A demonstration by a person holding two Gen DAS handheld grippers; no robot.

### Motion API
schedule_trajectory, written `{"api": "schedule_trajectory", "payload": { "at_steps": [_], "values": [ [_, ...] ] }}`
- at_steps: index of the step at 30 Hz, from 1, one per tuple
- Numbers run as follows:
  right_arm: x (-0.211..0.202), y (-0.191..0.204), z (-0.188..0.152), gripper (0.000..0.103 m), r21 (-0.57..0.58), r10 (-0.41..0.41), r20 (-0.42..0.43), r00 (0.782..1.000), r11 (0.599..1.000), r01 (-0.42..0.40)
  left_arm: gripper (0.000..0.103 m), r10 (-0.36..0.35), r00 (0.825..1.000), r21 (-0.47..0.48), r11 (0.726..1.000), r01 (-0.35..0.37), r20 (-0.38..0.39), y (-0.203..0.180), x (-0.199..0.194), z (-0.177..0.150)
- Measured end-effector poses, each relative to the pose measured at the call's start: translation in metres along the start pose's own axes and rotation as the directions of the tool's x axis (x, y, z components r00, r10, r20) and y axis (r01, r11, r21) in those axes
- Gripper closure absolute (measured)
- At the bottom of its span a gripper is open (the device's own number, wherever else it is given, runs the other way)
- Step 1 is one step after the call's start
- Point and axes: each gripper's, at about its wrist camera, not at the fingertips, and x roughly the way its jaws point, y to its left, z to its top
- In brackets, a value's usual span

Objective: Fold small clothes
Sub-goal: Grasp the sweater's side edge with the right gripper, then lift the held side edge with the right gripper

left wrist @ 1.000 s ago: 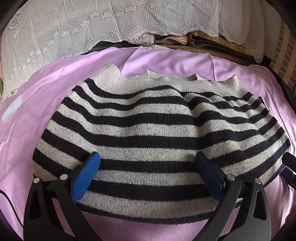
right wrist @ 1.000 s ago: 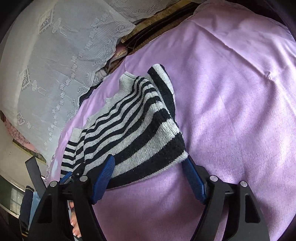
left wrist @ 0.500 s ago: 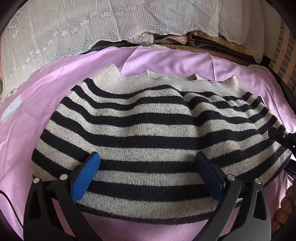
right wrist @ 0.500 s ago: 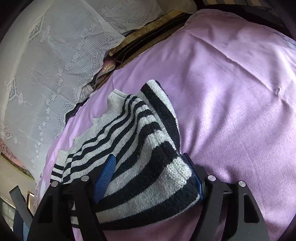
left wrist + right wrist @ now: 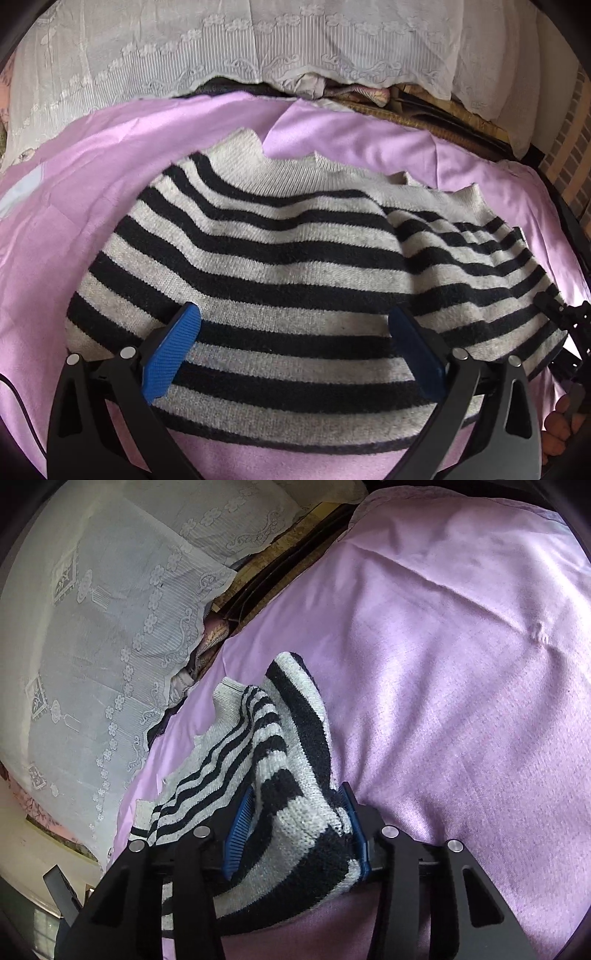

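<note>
Right wrist view: right gripper (image 5: 297,823), jaws closing, pinches the corner of the grey-and-black striped knit sweater (image 5: 295,280) lying flat on the lilac satin sheet (image 5: 461,664). Left gripper (image 5: 295,350) hovers wide at six o'clock. Folding barely begun.

I am keeping my left gripper (image 5: 293,349) angled downward with its blue pads spread wide apart, pressing on nothing. My right gripper (image 5: 297,827) is closing, its pads (image 5: 239,830) nearing each other with knit fabric bunched between them. Fingertips (image 5: 557,424) are showing beside it.
</note>
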Motion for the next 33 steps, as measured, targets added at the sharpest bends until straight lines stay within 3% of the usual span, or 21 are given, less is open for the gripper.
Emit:
{"api": "schedule_trajectory", "payload": {
  "at_steps": [4, 11, 15, 23, 33],
  "values": [
    [0.006, 0.0, 0.006, 0.055, -0.009, -0.006, 0.001, 1.0, 1.0, 0.006, 0.004, 0.061, 0.998, 0.058, 0.997, -0.06, -0.009, -0.012, 0.004, -0.002],
    [0.009, 0.003, 0.008, 0.055, -0.028, -0.008, -0.002, 1.0, 1.0, 0.008, 0.004, 0.054, 0.998, 0.052, 0.997, -0.053, -0.011, -0.009, 0.004, -0.002],
    [0.008, 0.001, 0.007, 0.066, -0.025, 0.029, -0.013, 0.999, 0.999, -0.03, 0.004, 0.056, 0.998, 0.053, 0.997, -0.055, -0.011, -0.01, 0.004, -0.002],
    [0.017, -0.01, 0.015, 0.066, 0.034, 0.1, -0.041, 0.994, 0.995, -0.098, 0.004, 0.056, 0.998, 0.053, 0.997, -0.055, -0.01, -0.01, 0.005, -0.002],
    [0.02, -0.009, 0.018, 0.065, 0.016, 0.111, -0.069, 0.991, 0.994, -0.11, 0.004, 0.058, 0.998, 0.053, 0.997, -0.057, -0.011, -0.01, 0.005, -0.002]
  ]
}}
